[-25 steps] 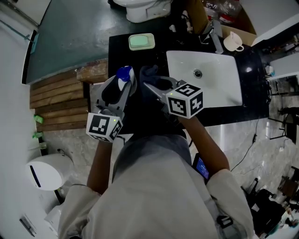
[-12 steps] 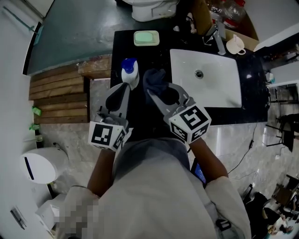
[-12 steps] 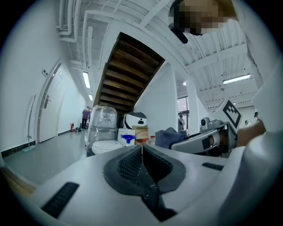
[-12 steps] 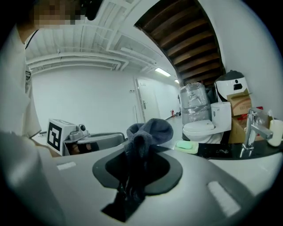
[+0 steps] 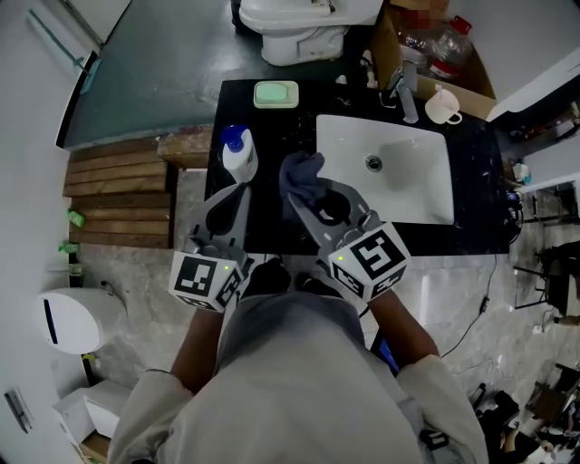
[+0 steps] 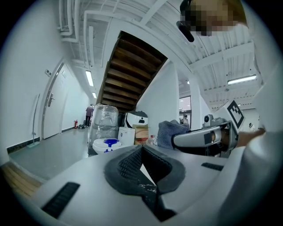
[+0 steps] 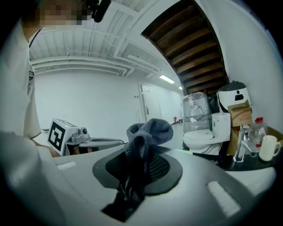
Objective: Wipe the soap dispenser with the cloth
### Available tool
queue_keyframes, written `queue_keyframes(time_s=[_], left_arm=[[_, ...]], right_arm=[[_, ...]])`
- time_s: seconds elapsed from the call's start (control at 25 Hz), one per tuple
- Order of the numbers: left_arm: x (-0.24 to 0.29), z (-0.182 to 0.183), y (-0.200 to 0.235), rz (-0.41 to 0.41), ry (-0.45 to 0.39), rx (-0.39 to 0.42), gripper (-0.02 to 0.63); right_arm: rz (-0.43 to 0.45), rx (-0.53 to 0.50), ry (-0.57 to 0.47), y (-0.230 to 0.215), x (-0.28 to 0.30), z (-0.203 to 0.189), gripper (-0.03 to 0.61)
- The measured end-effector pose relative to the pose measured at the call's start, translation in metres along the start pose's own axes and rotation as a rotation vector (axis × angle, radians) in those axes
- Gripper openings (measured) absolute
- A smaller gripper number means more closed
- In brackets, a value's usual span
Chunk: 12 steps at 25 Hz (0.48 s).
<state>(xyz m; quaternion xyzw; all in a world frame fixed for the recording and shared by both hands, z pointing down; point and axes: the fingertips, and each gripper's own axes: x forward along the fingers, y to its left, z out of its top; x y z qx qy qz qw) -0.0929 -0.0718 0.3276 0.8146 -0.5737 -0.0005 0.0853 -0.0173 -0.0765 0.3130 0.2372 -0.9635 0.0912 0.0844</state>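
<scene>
The soap dispenser, white with a blue pump top, stands on the black counter left of the sink. My left gripper points at it from just behind; its jaws are shut with nothing between them. In the left gripper view only the dispenser's blue top peeks over the jaw edge. My right gripper is shut on a bunched dark grey cloth, beside the dispenser. In the right gripper view the cloth sticks up from the pads.
A white sink with a tap lies to the right. A green soap dish and a white cup sit at the back. Beyond are a toilet, wooden slats on the left and a white bin.
The left jaws went from wide open at the dispenser to shut, and that gripper drew back, leaving the dispenser standing. The right gripper kept the cloth, rose and rolled.
</scene>
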Motion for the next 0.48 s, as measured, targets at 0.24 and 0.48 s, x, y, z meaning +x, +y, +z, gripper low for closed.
queue_keyframes(time_s=[0.24, 0.48], left_arm=[[-0.008, 0.017, -0.034, 0.036, -0.034, -0.007, 0.006], [-0.016, 0.03, -0.059, 0.051, -0.071, -0.006, 0.006]], right_arm=[[0.004, -0.017, -0.014, 0.004, -0.032, 0.006, 0.066], [0.008, -0.011, -0.025, 0.011, -0.059, 0.008, 0.066]])
